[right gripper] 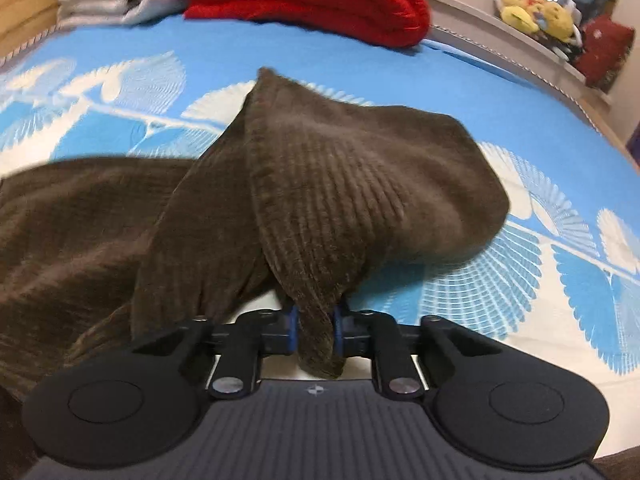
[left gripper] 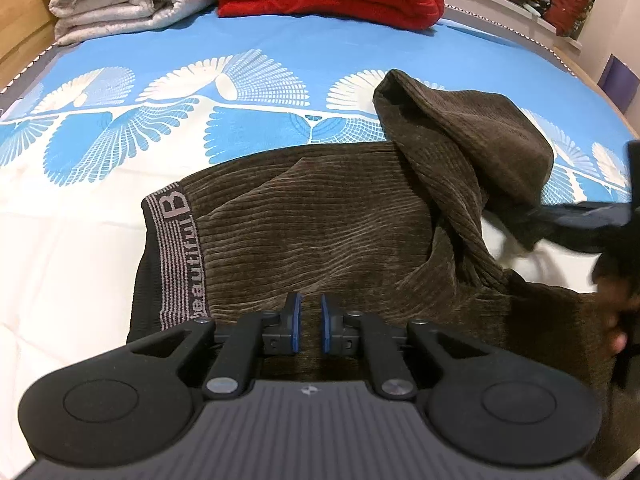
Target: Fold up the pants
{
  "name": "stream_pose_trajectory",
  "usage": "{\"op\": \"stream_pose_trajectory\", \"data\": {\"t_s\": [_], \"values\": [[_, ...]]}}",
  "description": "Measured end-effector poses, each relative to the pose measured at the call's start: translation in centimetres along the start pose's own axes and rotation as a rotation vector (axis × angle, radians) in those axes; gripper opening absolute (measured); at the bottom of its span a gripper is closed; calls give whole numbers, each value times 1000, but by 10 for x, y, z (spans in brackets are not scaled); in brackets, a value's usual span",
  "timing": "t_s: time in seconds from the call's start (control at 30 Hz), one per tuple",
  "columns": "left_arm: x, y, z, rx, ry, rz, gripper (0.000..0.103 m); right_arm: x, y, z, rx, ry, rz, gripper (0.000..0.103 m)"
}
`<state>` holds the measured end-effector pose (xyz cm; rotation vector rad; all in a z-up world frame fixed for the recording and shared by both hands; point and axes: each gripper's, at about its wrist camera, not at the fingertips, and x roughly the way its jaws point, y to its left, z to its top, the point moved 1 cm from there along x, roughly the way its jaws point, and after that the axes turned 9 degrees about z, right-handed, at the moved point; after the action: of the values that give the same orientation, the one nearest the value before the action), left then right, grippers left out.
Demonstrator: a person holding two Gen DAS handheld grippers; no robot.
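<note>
Brown corduroy pants (left gripper: 320,224) lying crosswise, waistband (left gripper: 174,248) left

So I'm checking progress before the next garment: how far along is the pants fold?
Early. Done: the brown corduroy pants lie on the blue patterned bedsheet, waistband flat at the left. In hand: the right gripper has its jaws pinched on a bunched leg end, lifted over the body; the left gripper sits nearly shut over the fabric near the waistband, its grip unclear. Left: laying that leg flat, then folding down.
</note>
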<state>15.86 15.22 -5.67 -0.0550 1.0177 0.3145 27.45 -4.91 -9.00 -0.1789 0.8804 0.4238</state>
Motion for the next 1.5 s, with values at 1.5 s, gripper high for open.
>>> {"op": "stream_pose_trajectory", "data": {"t_s": [1.5], "values": [[-22, -69, 13, 152, -11, -230, 36, -207, -403, -164, 799, -120, -531, 41]]}}
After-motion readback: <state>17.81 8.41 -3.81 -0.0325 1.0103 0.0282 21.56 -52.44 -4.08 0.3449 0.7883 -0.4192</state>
